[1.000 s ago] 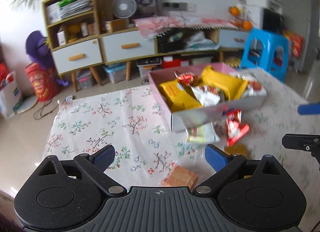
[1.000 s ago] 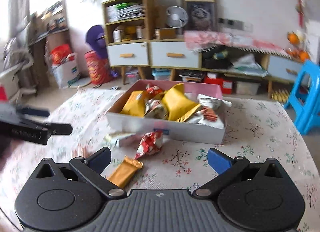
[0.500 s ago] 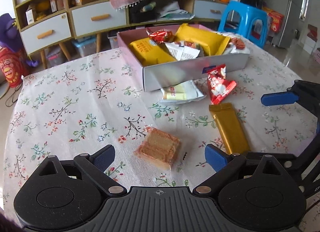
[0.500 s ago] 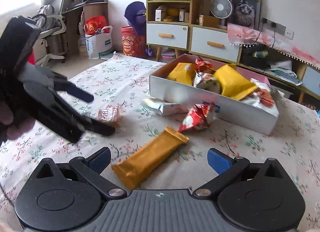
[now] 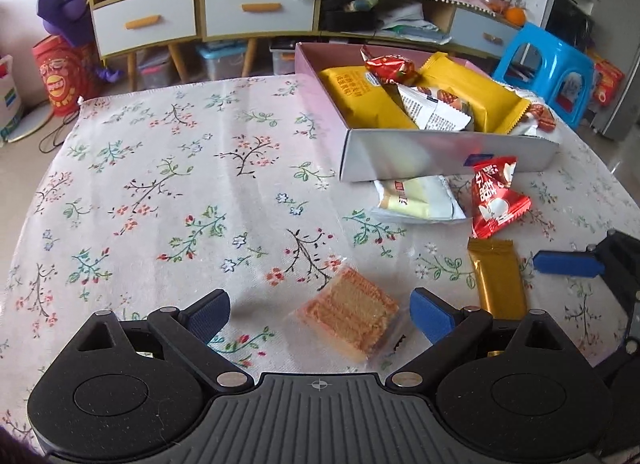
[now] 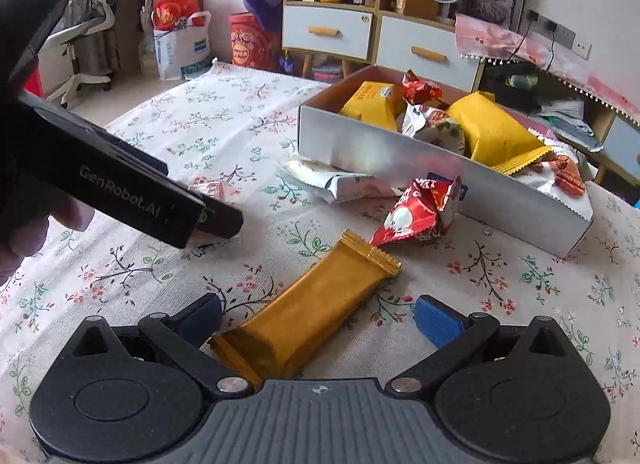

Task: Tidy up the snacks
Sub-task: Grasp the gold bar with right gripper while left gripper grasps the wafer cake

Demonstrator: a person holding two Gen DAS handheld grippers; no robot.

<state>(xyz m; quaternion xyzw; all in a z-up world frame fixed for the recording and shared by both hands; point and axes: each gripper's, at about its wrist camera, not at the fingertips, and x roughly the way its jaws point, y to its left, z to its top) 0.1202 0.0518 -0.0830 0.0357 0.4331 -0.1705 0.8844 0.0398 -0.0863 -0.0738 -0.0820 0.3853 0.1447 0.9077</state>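
Observation:
A clear-wrapped orange wafer pack [image 5: 349,314] lies on the flowered cloth between the spread fingers of my left gripper [image 5: 320,314], which is open. A gold bar [image 6: 308,310] lies between the wide-apart fingers of my open right gripper [image 6: 318,318]; the same gold bar [image 5: 497,278] shows in the left view. A red packet [image 5: 496,197] and a white-and-yellow packet [image 5: 418,199] lie against the front wall of the white box [image 5: 400,156], which holds yellow, red and white snack bags. In the right view the left gripper [image 6: 120,188] hides most of the wafer pack [image 6: 210,189].
The flowered tablecloth [image 5: 160,184] covers the table, whose far edge [image 5: 180,86] drops to the floor. Behind stand drawers [image 5: 200,16], a blue stool [image 5: 548,64] and a red drum [image 5: 60,76]. The right gripper's blue finger [image 5: 568,264] reaches in beside the gold bar.
Both grippers have come down and forward onto the table. The wafer pack now lies between the left fingers, and the gold bar between the right fingers.

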